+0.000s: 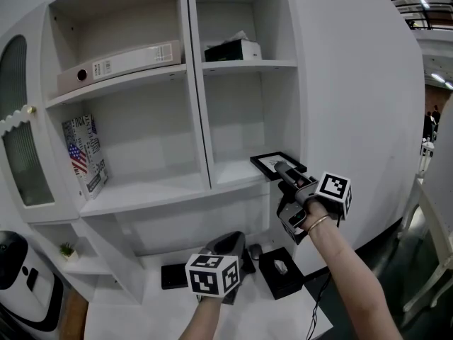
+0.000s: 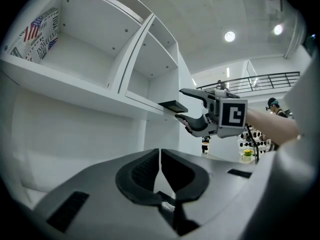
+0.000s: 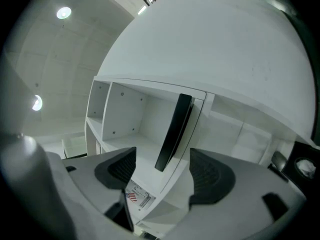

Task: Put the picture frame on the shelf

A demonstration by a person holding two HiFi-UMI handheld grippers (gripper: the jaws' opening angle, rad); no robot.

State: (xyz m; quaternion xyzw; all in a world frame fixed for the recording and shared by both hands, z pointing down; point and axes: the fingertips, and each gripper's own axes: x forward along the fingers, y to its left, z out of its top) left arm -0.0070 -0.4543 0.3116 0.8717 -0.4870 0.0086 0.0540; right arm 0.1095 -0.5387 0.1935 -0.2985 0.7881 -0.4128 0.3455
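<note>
Lg hall: mezz. railing (image 2: pixel 270 78), ceiling lights (image 2: pixel 229 36)

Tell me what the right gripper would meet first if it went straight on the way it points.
Most likely the frame: its near end stands between the open jaws of the right gripper, touching neither pad. Past it is the shelf it lies on. Depth is hard to judge.

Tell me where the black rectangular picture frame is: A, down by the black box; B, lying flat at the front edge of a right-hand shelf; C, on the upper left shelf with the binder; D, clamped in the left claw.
B: the black rectangular picture frame lies flat at the front of the white shelf, between the open jaws of the right claw, whose pads do not press it.
</note>
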